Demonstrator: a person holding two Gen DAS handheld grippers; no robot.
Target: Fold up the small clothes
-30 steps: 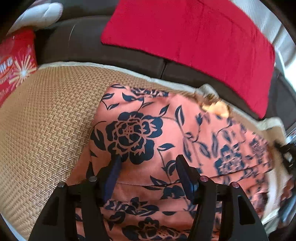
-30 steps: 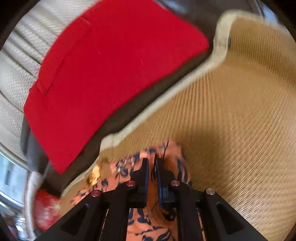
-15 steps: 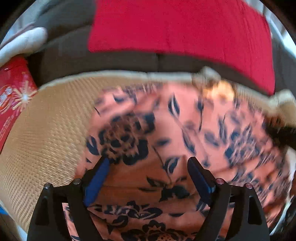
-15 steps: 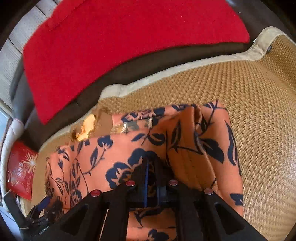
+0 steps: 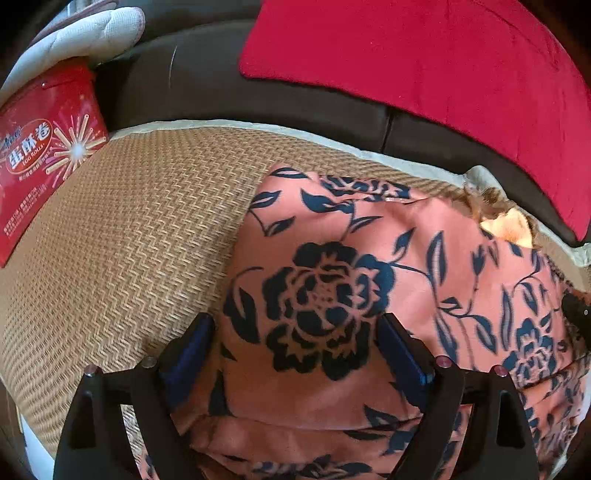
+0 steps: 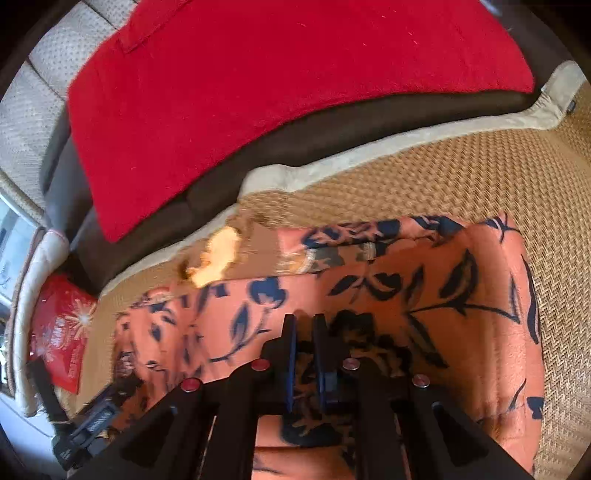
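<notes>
An orange garment (image 5: 332,295) with a dark blue flower print lies folded on a woven straw mat (image 5: 129,240). It also shows in the right wrist view (image 6: 424,295). My left gripper (image 5: 295,332) is open, its jaws spread wide just above the garment's near left part, holding nothing. My right gripper (image 6: 303,325) is shut on a fold of the garment, with cloth pinched between the narrow jaws. The left gripper shows at the lower left of the right wrist view (image 6: 85,424).
A red cushion (image 5: 424,74) leans on the dark brown sofa back (image 5: 184,85). A red egg-roll box (image 5: 44,147) stands at the mat's left end beside a white pillow (image 5: 74,33). A yellow scrap (image 5: 509,225) lies at the mat's back edge.
My left gripper has opened wider and let the garment lie. My right gripper has swung back over the garment, still pinching its fold.
</notes>
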